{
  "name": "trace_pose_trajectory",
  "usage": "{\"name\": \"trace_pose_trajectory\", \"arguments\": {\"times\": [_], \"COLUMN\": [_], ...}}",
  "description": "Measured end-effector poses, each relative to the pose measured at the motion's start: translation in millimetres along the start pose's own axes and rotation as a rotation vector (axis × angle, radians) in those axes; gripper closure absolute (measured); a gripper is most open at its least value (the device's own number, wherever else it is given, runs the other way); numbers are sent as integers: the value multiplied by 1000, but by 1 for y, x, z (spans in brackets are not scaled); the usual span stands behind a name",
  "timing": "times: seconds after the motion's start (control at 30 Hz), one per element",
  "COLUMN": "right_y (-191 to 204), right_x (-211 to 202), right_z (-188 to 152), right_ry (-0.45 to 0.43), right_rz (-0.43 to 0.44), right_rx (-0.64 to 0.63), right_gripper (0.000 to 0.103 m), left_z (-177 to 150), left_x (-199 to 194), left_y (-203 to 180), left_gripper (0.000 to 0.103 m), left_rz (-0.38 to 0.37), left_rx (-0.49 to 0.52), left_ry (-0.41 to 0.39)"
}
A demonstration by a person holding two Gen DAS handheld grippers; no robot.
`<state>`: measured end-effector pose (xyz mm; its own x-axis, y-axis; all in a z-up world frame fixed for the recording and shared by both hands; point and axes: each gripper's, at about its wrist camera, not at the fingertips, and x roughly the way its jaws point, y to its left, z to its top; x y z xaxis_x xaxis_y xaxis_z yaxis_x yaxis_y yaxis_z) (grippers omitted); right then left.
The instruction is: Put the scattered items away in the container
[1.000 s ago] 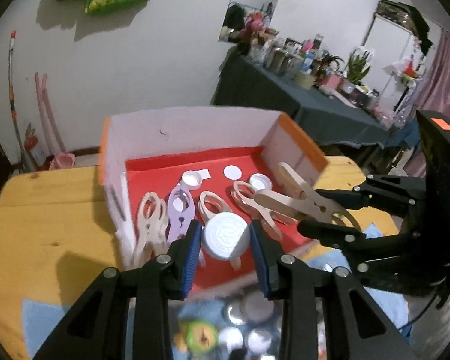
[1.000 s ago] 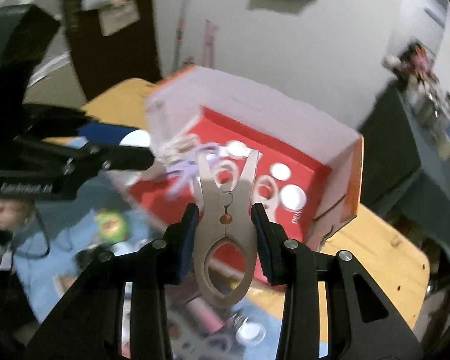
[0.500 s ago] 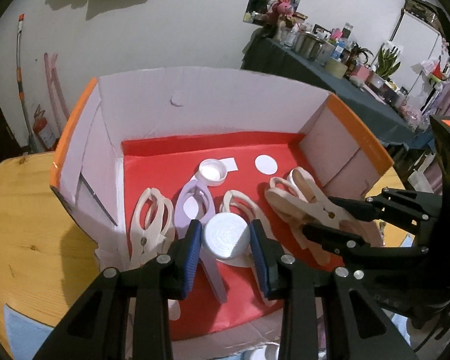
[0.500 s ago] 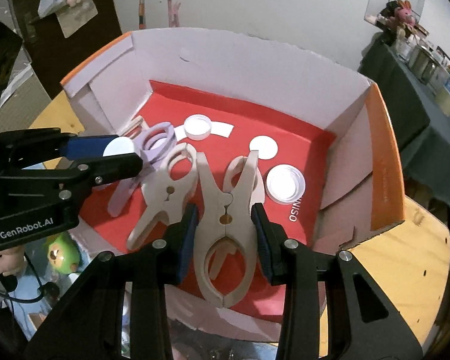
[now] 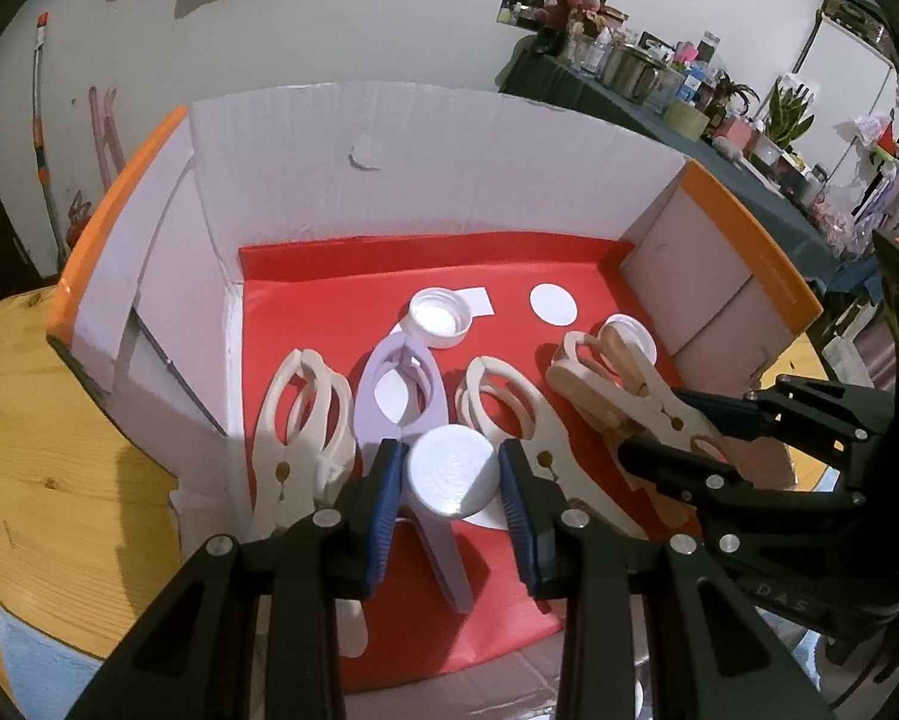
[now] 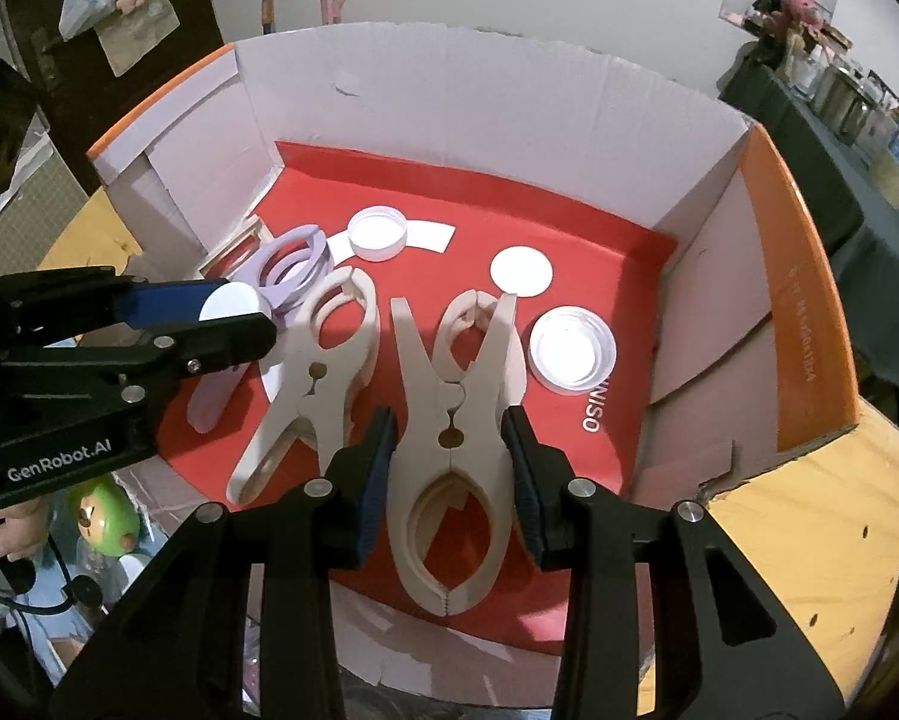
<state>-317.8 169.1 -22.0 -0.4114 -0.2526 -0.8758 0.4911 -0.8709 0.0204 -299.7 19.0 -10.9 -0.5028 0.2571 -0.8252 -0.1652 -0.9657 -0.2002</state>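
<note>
The beige clip, long axis running up the frame, is clamped between the pads of the right gripper at lower centre above the box floor, while the left gripper pinches a white cap alongside.

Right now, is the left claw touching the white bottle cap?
Touching. In the left wrist view the left claw has both blue pads pressed against the sides of the white bottle cap, with no gap visible.
</note>
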Motion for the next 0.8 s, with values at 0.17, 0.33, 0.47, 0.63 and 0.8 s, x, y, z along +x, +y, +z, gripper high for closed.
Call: {"name": "trace_pose_trajectory", "arguments": {"times": [0.17,0.33,0.47,0.63,0.8], "right_y": [-1,0,1,6,17], "right_x": [1,-2,-9,-21,-43], "right_z": [0,0,-1,-5,-12], "right_ry": [4,2,-21,-46,-87], "right_rz": [-7,-26,-21,-22,-27], "right_rx": [1,-6,2,5,-4], "right_gripper": [68,42,35,35,35], "left_z": [0,0,-2,-5,-12], "left_x": [0,-4,-13,-30,-60], "left_y": [0,-1,-3,-7,-14], "left_gripper": [68,59,54,46,40], "left_rz": [-1,-2,14,16,16], "left_rx": [-1,-5,5,9,16], "left_ry": [1,1,-22,-46,-86]}}
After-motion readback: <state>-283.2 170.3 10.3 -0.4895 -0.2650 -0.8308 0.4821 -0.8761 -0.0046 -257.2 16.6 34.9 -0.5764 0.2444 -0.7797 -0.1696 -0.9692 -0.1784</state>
